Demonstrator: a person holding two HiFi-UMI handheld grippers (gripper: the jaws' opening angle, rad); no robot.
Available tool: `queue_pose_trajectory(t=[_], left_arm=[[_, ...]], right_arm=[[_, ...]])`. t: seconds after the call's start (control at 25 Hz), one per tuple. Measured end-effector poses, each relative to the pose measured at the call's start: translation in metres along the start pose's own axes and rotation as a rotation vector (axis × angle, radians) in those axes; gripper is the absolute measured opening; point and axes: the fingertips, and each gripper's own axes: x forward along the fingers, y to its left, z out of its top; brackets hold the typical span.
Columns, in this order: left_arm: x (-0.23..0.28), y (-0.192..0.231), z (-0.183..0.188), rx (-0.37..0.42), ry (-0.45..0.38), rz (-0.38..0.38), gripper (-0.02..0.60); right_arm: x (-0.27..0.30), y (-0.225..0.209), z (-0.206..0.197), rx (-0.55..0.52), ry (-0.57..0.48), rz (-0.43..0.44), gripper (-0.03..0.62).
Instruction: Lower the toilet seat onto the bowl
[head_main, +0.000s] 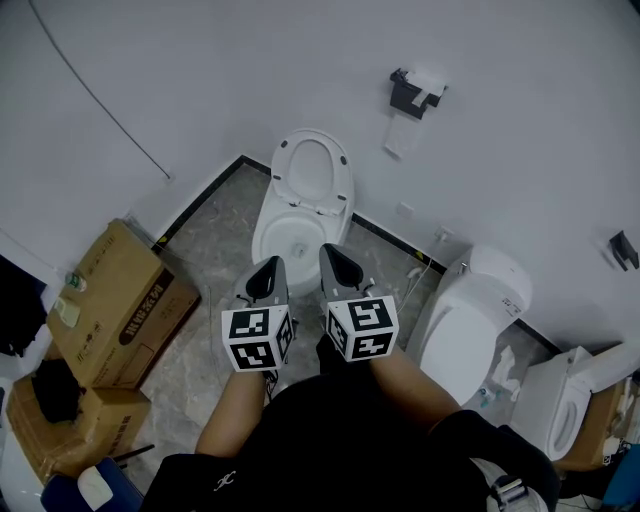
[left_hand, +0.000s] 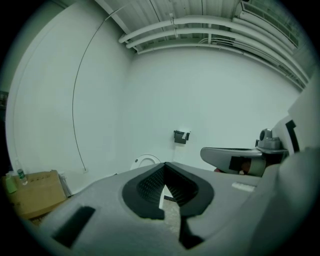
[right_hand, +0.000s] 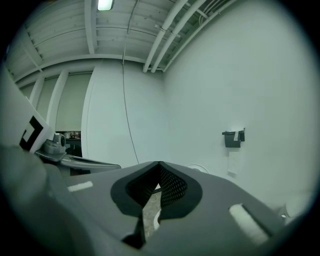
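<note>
In the head view a white toilet stands against the wall. Its seat (head_main: 312, 170) is raised and leans back, and the bowl (head_main: 285, 238) lies open below it. Both grippers hover side by side just in front of the bowl, touching nothing. My left gripper (head_main: 268, 268) is shut with nothing in it, and so is my right gripper (head_main: 334, 254). In the left gripper view the jaw tips (left_hand: 165, 165) meet, and the raised seat (left_hand: 145, 160) shows beyond them. In the right gripper view the tips (right_hand: 159, 164) also meet, with the seat's rim (right_hand: 201, 169) just past them.
Cardboard boxes (head_main: 120, 305) are stacked on the floor at the left. A second toilet (head_main: 478, 315) with its lid down and a third one (head_main: 560, 400) stand at the right. A paper holder (head_main: 415, 92) hangs on the wall above. A thin cable (head_main: 95, 95) runs down the wall.
</note>
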Motion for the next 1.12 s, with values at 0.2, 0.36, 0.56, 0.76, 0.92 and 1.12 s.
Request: queue_pose_trajectory(t=[0.2, 0.36, 0.56, 0.76, 0.92, 1.12], left_arm=[[0.024, 0.016, 0.003, 0.005, 0.008, 0.013, 0.008], [0.055, 0.029, 0.01, 0.016, 0.016, 0.023, 0.008], [0.107, 0.046, 0.023, 0.014, 0.024, 0.029, 0.008], [0.161, 0.059, 0.041, 0.007, 0.032, 0.036, 0.008], [0.205, 0.067, 0.054, -0.002, 0.041, 0.045, 0.008], [0.262, 0.074, 0.067, -0.004, 0.057, 0.058, 0.008]], right_arm=[[0.029, -0.014, -0.001, -0.001, -0.005, -0.013, 0.009], [0.064, -0.032, 0.001, 0.012, -0.011, -0.016, 0.009], [0.114, -0.057, 0.005, 0.017, -0.001, -0.009, 0.009], [0.166, -0.088, 0.018, 0.01, 0.009, 0.006, 0.009], [0.206, -0.114, 0.026, 0.004, 0.022, 0.017, 0.009], [0.253, -0.154, 0.026, 0.003, 0.053, 0.019, 0.009]])
